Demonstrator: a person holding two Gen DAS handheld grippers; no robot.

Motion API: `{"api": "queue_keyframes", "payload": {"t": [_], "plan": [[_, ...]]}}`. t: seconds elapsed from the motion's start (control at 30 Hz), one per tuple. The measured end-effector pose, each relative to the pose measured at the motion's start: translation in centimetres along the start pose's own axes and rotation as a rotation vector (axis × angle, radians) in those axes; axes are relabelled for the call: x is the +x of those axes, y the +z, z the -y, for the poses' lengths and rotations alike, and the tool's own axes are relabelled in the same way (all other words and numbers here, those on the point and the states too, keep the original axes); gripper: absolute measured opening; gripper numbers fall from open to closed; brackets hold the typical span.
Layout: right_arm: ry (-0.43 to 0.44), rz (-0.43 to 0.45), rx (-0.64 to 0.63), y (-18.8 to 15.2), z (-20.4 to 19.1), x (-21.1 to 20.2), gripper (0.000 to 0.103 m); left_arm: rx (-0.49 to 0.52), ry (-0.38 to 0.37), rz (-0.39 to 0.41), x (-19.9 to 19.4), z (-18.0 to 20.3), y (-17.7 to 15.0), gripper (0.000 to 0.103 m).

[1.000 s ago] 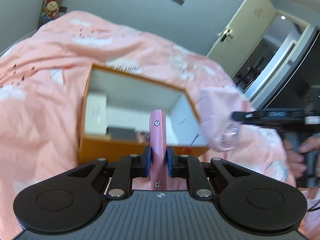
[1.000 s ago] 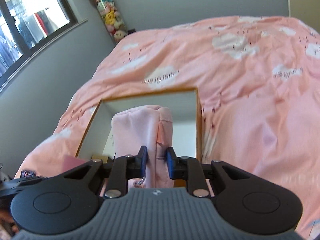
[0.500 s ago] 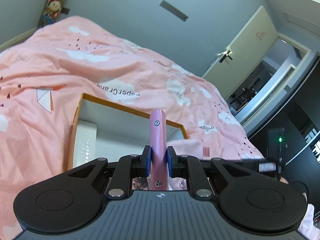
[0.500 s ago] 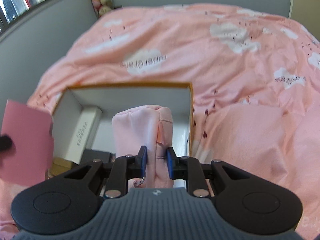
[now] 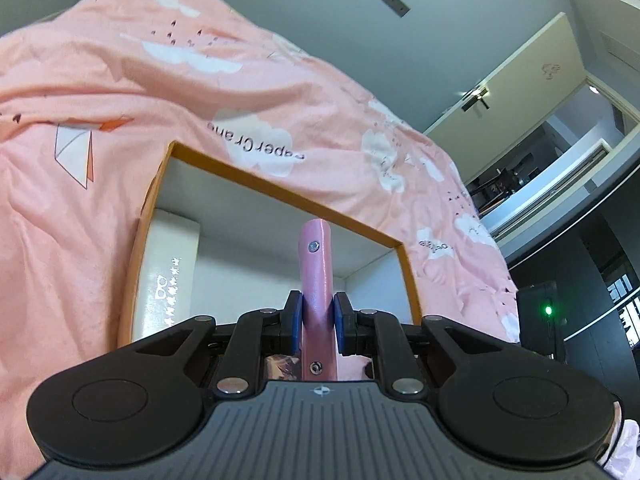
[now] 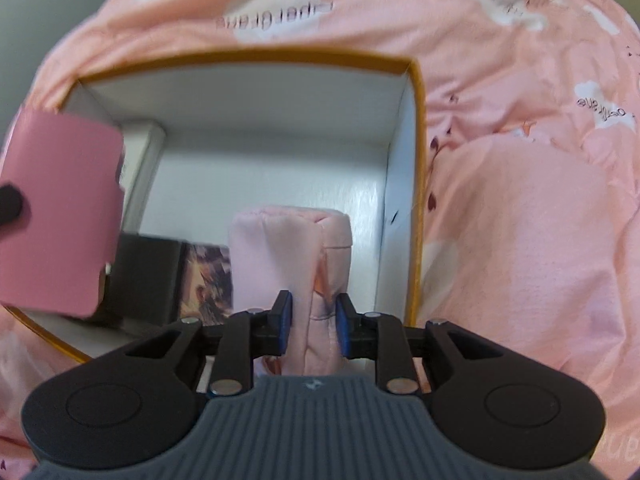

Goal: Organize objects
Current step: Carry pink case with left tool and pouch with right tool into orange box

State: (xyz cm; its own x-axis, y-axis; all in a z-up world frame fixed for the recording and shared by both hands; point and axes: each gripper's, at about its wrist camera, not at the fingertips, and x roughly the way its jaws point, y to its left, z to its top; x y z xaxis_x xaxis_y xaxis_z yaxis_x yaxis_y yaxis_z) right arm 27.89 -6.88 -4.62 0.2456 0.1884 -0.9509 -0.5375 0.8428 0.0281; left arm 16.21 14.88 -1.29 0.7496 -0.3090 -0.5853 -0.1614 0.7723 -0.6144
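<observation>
Cardboard box, orange outside and white inside, sits open on the pink bed cover; inside lie a long white carton along its left wall, a black box and a picture-printed item near the front edge. The right tongs are clenched on a rolled pink cloth pouch, held over the box's right half. The left tongs grip a flat pink card-like piece edge-on above the box's near side; from the right wrist it shows broadside. Compared with half a second ago, both tongs sit lower and nearer the box, which fills more of each view. Cloud prints on the cover read "Paper Crane", upside down.
</observation>
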Motion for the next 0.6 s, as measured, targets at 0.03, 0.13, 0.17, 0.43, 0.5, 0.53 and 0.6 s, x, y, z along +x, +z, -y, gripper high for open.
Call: {"api": "queue_keyframes", "payload": {"t": [0.03, 0.13, 0.17, 0.43, 0.5, 0.53, 0.6], "plan": [[-0.017, -0.010, -0.020, 0.1, -0.2, 0.3, 0.025, -0.002, 0.003, -0.007, 0.4, -0.2, 0.2, 0.018], [-0.059, -0.037, -0.085, 0.3, -1.0, 0.9, 0.027, -0.013, 0.012, -0.022, 1.4, -0.8, 0.8, 0.018], [-0.075, -0.050, -0.122, 0.4, -1.4, 1.1, 0.028, -0.017, 0.013, -0.027, 1.7, -0.9, 0.9, 0.018], [-0.127, -0.075, -0.329, 0.7, -3.4, 0.5, 0.056, -0.031, 0.014, -0.056, 3.4, -1.4, 1.9, 0.018], [-0.109, -0.061, -0.333, 1.1, -3.1, -0.2, 0.056, -0.035, 0.017, -0.064, 3.8, -1.5, 2.1, 0.018], [-0.093, -0.048, -0.331, 1.4, -3.0, -0.5, 0.056, -0.036, 0.017, -0.069, 4.0, -1.6, 2.3, 0.018], [-0.039, 0.003, -0.366, 1.8, -2.9, -1.0, 0.056, -0.037, 0.022, -0.077, 4.6, -1.8, 2.6, 0.018]]}}
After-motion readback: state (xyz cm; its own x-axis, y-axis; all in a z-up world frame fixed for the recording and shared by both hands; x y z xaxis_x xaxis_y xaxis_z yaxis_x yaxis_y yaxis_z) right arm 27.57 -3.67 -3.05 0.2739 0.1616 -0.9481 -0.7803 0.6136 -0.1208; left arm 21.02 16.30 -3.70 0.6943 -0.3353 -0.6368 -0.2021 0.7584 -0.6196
